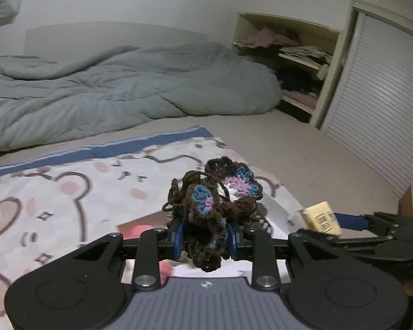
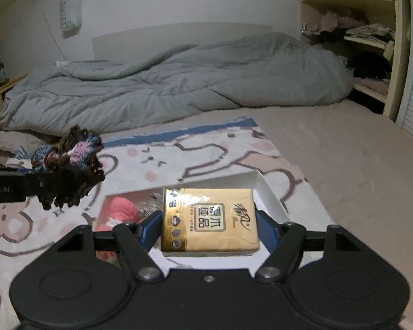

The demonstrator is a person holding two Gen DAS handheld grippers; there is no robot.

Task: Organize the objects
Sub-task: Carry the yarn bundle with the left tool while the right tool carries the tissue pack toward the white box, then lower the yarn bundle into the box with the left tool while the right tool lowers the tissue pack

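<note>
My left gripper (image 1: 205, 233) is shut on a crocheted piece (image 1: 214, 206) of brown, blue, pink and white yarn and holds it above the bear-print blanket (image 1: 55, 192). It also shows at the left of the right wrist view (image 2: 68, 170). My right gripper (image 2: 209, 225) is shut on a yellow tissue pack (image 2: 210, 221) and holds it over a white box (image 2: 269, 195). The box holds a pink item (image 2: 121, 209) and something bristly. The tissue pack also shows in the left wrist view (image 1: 320, 217), at the right.
A rumpled grey duvet (image 2: 179, 88) lies across the far half of the bed. Bare beige mattress (image 2: 344, 151) is to the right. An open shelf unit (image 2: 371, 41) with clothes and a slatted door (image 1: 385, 110) stand at the right.
</note>
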